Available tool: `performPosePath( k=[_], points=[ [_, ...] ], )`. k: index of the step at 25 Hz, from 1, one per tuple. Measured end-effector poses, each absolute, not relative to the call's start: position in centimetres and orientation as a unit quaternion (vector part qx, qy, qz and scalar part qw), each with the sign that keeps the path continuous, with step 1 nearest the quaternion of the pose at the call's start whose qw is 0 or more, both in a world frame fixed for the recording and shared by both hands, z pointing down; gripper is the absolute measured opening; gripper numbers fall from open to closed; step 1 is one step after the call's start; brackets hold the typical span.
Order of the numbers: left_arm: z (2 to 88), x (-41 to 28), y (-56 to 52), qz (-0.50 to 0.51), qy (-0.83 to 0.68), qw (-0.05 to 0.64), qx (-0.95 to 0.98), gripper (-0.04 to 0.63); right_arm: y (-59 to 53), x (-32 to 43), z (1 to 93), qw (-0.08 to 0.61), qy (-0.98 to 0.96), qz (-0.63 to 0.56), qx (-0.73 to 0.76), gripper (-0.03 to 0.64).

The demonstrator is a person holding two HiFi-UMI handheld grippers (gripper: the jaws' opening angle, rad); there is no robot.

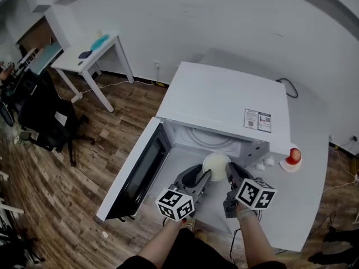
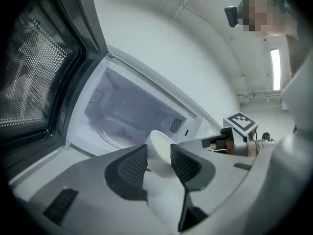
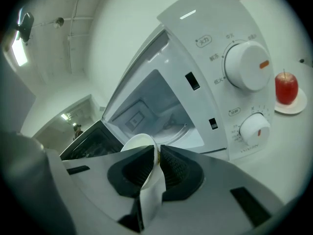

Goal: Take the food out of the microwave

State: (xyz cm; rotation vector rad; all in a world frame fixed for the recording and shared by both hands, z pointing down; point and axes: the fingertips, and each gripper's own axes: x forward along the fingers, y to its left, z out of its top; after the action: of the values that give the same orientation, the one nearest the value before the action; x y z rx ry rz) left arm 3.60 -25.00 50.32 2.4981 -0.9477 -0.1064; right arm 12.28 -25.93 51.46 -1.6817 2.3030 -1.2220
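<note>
A white bowl [image 1: 216, 166] hangs just in front of the open white microwave [image 1: 224, 100], between my two grippers. My right gripper [image 1: 231, 170] is shut on the bowl's right rim; the right gripper view shows the thin wall of the bowl [image 3: 139, 143] pinched between the pads of that gripper [image 3: 155, 163]. My left gripper [image 1: 202, 177] is at the bowl's left edge. In the left gripper view its jaws [image 2: 159, 163] stand apart around the side of the bowl [image 2: 161, 148] and look loose on it. What the bowl contains is hidden.
The microwave door [image 1: 140, 172] swings open to the left, beside my left gripper. A red apple [image 1: 294, 156] on a saucer sits right of the microwave on the white counter [image 1: 314, 122]. A small white table [image 1: 84, 55] and a black chair [image 1: 45, 116] stand on the wooden floor at left.
</note>
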Motion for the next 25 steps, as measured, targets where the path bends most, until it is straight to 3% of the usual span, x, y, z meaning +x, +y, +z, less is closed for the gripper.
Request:
performPosePath(
  k=[25],
  points=[
    [47.4, 4.4, -18.0, -0.016, -0.336, 0.224, 0.915, 0.137, -18.7, 13.1, 48.9, 0.028, 0.74, -0.406, -0.535, 0.051]
  ],
)
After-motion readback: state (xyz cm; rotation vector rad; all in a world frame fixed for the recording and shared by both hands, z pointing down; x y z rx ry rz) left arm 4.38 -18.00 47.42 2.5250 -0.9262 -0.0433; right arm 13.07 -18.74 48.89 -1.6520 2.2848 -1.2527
